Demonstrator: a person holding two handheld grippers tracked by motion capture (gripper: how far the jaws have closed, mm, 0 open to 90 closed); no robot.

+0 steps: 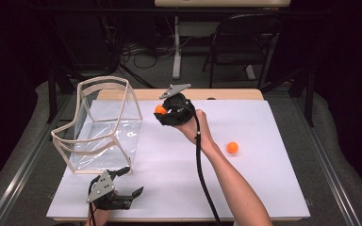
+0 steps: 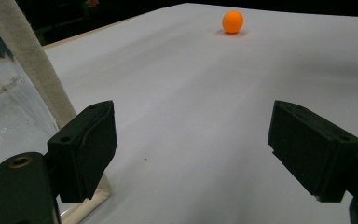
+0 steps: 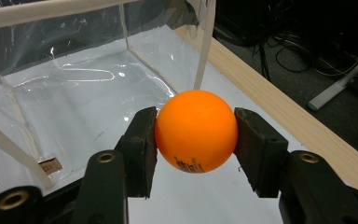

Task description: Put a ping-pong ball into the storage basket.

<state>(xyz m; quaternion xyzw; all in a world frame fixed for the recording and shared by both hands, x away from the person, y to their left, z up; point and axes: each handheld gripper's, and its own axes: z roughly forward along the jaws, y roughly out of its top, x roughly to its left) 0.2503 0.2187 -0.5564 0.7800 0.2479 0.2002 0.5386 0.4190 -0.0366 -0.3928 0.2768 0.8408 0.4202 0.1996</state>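
Note:
My right gripper is shut on an orange ball, lifted above the white table sheet just right of a clear plastic box. In the right gripper view the ball is squeezed between both black pads, with the box right ahead. A second orange ball lies on the sheet to the right of the person's forearm; it lies far ahead in the left gripper view. My left gripper rests open near the front edge, below the box, with nothing between its fingers.
The white sheet covers a wooden table whose far edge shows behind. A cable trails from the right gripper along the forearm. A chair and a table leg stand on the floor beyond.

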